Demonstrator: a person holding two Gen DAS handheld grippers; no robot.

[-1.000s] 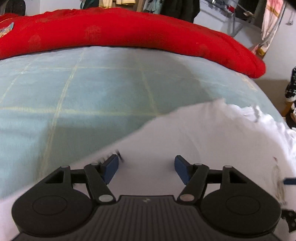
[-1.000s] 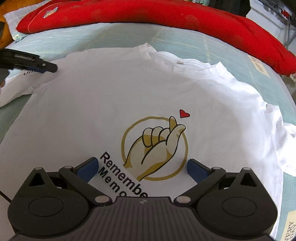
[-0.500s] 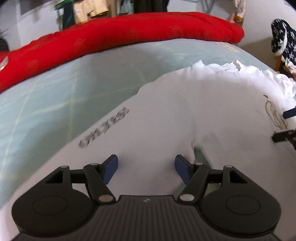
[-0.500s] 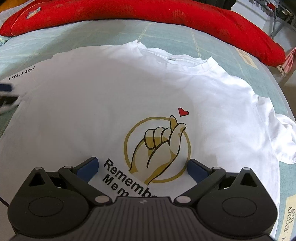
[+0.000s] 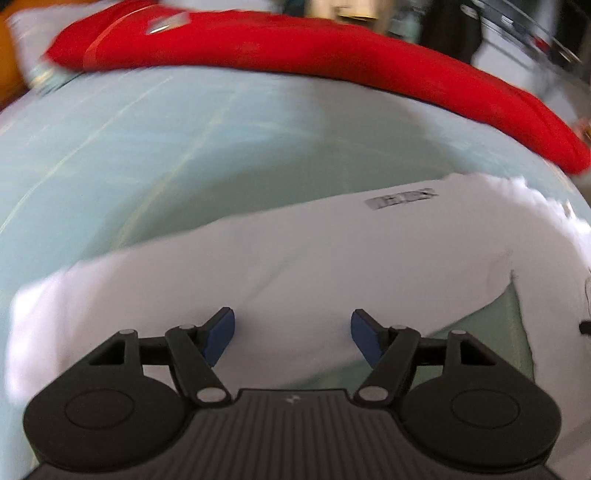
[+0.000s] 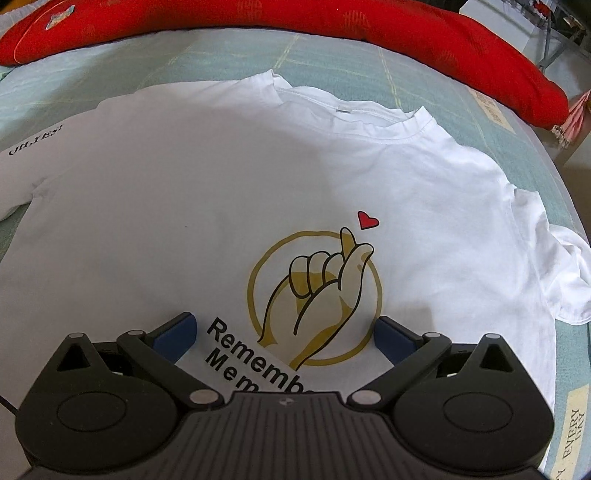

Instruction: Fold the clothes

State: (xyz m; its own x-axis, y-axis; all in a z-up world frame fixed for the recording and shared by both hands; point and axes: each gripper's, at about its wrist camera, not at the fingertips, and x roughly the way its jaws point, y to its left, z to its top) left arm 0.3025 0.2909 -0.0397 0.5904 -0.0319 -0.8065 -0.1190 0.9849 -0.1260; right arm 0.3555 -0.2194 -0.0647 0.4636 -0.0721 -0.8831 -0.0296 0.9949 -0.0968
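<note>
In my left wrist view, my left claw (image 5: 291, 334) stands with its jaws apart and nothing pinched, over the sleeve (image 5: 258, 273) of the white T-shirt (image 6: 207, 206), which crosses the lower half of the blurred frame on the pale green bedsheet (image 5: 155, 147). In my right wrist view, the T-shirt lies flat, print up, filling the frame's centre below the red quilt (image 6: 332, 26). My right claw (image 6: 283, 332) gapes wide at the bottom, empty, over the printing.

Blurred sleeve lettering (image 5: 404, 198), unreadable
</note>
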